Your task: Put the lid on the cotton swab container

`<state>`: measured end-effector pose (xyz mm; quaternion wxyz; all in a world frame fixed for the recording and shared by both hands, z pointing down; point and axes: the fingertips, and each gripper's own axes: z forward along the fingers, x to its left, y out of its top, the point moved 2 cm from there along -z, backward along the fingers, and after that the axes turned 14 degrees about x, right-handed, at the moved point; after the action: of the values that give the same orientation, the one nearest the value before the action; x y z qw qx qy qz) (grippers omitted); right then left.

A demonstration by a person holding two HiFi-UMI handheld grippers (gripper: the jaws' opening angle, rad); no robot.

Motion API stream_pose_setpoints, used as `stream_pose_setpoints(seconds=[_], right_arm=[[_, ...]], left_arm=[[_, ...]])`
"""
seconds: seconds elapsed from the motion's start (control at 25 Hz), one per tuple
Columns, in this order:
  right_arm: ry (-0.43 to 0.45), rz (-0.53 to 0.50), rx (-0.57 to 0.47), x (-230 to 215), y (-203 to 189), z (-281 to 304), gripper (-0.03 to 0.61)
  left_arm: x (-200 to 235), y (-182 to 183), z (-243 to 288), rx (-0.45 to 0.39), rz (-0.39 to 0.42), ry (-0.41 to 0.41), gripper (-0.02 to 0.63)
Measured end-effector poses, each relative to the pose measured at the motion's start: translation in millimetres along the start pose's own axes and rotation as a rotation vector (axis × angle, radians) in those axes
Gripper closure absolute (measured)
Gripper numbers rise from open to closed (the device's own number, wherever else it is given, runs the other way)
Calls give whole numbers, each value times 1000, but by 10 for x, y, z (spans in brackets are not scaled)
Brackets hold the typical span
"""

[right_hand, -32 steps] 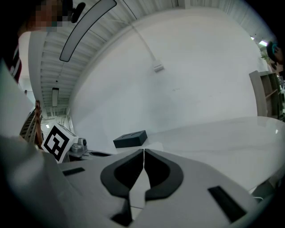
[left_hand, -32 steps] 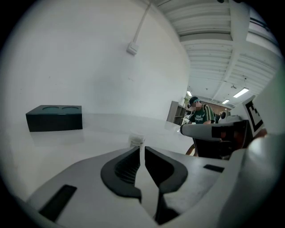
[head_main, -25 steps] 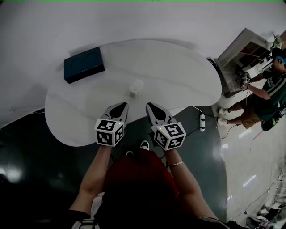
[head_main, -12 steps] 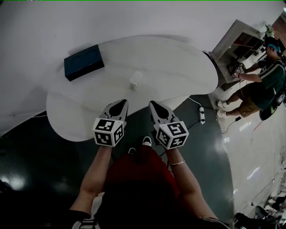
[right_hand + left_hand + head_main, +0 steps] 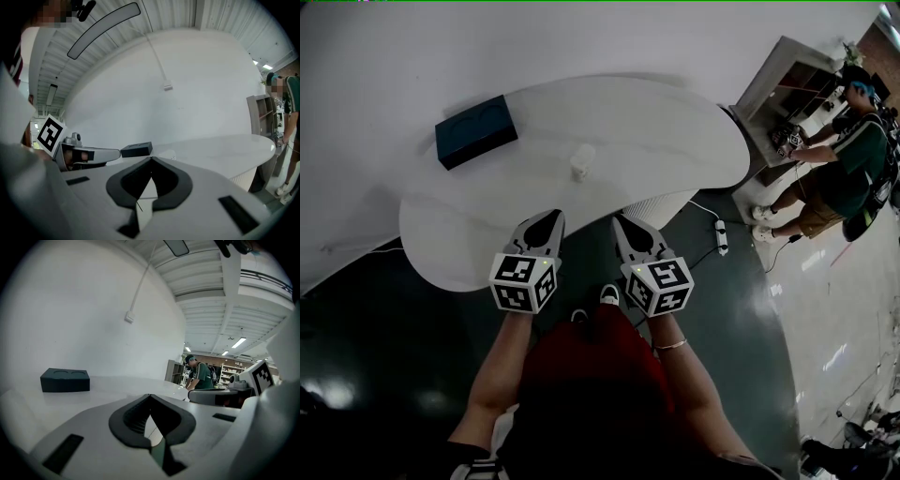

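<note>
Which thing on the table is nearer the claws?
The small clear tub, standing just ahead of the left claw and right claw. The dark blue box lies farther off, back and to the left.

Lab-type hall w/ white curved table (image 5: 675, 141), bg shelving (image 5: 792, 75), ceiling strip lights (image 5: 239, 342).

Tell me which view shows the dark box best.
The left gripper view: the dark box stands large and unblocked, its two round recesses visible. The head view shows it whole but small, from above; the right gripper view shows it small and far.
</note>
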<state>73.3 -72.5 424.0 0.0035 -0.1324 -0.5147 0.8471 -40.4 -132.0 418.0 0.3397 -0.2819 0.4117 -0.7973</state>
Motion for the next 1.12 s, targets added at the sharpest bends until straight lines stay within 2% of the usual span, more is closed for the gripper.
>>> stream_pose_setpoints(seconds=[0.44, 1.12], right_arm=[[-27, -52, 22, 156, -42, -58, 563], [-66, -52, 34, 214, -128, -199, 563]], left_arm=[[-8, -5, -178, -21, -1, -6, 588], [-56, -97, -291, -22, 1, -15, 588]])
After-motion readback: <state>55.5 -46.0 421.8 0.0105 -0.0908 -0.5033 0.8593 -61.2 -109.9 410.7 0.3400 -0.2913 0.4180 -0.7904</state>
